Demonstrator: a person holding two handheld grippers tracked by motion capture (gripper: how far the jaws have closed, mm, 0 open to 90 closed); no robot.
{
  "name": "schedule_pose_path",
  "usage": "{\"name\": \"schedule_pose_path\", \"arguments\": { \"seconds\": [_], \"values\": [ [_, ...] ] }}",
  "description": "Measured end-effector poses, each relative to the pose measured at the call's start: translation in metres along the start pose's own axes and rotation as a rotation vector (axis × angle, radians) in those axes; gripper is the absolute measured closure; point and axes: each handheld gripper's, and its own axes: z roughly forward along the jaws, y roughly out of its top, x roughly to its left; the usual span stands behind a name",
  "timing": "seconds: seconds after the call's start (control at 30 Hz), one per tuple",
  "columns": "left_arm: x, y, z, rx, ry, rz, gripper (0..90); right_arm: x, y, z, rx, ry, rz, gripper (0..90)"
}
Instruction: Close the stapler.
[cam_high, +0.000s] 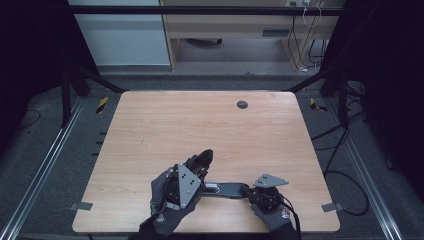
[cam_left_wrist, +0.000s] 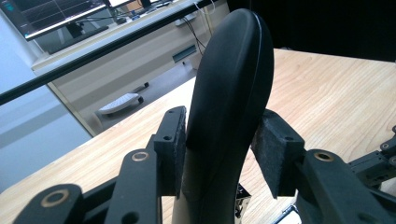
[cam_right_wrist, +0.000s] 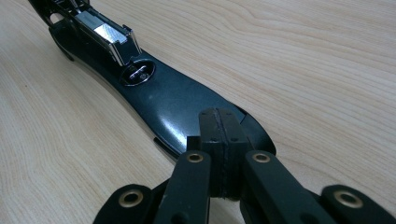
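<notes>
A stapler (cam_high: 226, 189) lies opened out on the table (cam_high: 165, 125), close to the near edge and a little right of its middle. Its base stretches flat, left to right, along that edge. The right gripper (cam_high: 256, 192) presses down on the base's right end. At the left end, the stapler's upper arm (cam_left_wrist: 231, 84) rises away from the base, caught between the left gripper's (cam_high: 198, 167) jaws. Far back, near the far edge, sits a round grommet (cam_high: 242, 104).

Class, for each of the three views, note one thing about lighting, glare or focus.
High view: dim, dark surroundings, table evenly lit. Left gripper view: black handle close and soft, bright background. Right gripper view: glare on the stapler's metal part and glossy base.
</notes>
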Motion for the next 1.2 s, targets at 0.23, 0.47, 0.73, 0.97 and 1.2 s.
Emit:
{"name": "schedule_pose_path", "arguments": {
  "seconds": [0.23,0.47,0.73,0.97,1.2],
  "values": [
    [-0.006,0.001,0.004,0.007,-0.011,0.023,54.4,0.0,0.0,0.0,-0.001,0.002,0.0,90.0],
    [-0.01,0.001,0.007,0.013,-0.016,0.043,54.0,0.0,0.0,0.0,-0.002,0.002,0.003,90.0],
    [-0.016,0.001,0.009,0.018,-0.016,0.071,53.7,-0.001,-0.001,0.0,-0.001,0.008,0.011,90.0],
    [-0.023,0.001,0.013,0.027,-0.011,0.109,53.8,0.0,-0.001,-0.001,0.003,0.01,0.015,90.0],
    [-0.03,0.001,0.016,0.034,-0.007,0.143,53.7,-0.002,-0.002,-0.003,-0.001,0.013,0.017,90.0]
  ]
}}
